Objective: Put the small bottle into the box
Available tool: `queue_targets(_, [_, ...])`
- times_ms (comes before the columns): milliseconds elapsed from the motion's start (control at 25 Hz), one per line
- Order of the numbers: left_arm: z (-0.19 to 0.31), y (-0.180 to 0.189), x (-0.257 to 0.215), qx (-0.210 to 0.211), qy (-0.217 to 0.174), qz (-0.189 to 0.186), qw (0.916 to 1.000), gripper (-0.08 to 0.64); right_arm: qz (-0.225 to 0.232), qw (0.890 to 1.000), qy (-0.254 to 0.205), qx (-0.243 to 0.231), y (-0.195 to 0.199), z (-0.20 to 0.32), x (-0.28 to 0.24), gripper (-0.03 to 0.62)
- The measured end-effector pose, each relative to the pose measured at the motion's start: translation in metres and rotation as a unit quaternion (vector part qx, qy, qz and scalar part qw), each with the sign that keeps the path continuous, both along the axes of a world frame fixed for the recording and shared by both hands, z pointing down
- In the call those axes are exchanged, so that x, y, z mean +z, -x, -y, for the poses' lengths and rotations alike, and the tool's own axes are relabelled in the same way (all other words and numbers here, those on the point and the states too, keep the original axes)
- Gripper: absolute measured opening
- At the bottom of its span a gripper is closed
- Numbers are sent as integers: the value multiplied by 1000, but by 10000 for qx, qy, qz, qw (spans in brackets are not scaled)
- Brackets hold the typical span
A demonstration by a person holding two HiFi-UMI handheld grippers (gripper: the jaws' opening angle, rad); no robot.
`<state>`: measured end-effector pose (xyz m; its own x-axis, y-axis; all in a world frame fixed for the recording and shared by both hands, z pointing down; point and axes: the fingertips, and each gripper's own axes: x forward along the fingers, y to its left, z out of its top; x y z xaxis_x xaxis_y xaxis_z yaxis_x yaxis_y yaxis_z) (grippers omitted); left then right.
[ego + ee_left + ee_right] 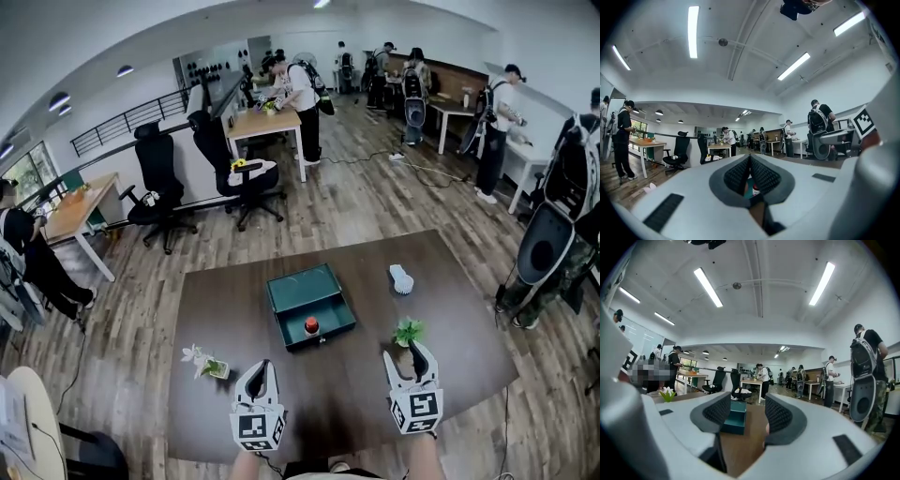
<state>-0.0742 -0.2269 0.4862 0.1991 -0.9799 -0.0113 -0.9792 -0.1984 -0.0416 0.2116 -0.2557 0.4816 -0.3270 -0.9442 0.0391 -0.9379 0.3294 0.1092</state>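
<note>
The left gripper [262, 371] was clenched, the right gripper [419, 351] gaped; both were empty. The small bottle [311, 326] stood inside the box [291, 286].

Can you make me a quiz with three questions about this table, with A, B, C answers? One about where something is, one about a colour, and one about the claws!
1. Where is the small bottle?
A in the box
B on the floor
C on a chair

2. What colour is the box?
A yellow
B teal
C pink

3. Which claw is open?
A left claw
B right claw
C neither

Answers:
1. A, it stands inside the box.
2. B, its walls are teal.
3. B, the right claw's jaws are apart and the left claw's are together.
</note>
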Motion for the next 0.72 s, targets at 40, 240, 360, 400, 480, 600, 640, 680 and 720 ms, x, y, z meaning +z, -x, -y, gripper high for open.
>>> queue_targets(40, [-2,-2,-1,6,-13,8,10000,2,9,10000,-26,59,-8,-6,-2,233])
queue_targets(240, [-13,-11,-1,-19,-75,-9,10000,2,24,9996,-85,279,-36,-28,-1,235])
queue_targets(360, [-17,-14,1,-10,-92,18,10000,2,79,9995,-81,312,-41,-31,2,235])
queue_targets(400, [-18,-15,2,-7,-87,34,10000,2,91,9995,-80,306,-41,-32,2,234])
queue_targets(480, [-20,-14,1,-16,-88,55,9999,2,103,9995,-93,281,-39,-33,1,235])
queue_targets(600, [-22,-14,-1,-49,-112,56,9999,2,113,9996,-102,246,-38,-32,0,235])
queue_targets(640, [-23,-14,-2,-59,-118,55,9999,2,116,9996,-98,233,-37,-32,0,233])
queue_targets(680, [-23,-13,-3,-68,-122,56,9999,2,116,9997,-94,218,-36,-32,0,235])
queue_targets(720, [-24,-12,-3,-79,-125,58,9999,2,113,9997,-91,201,-34,-32,-1,235])
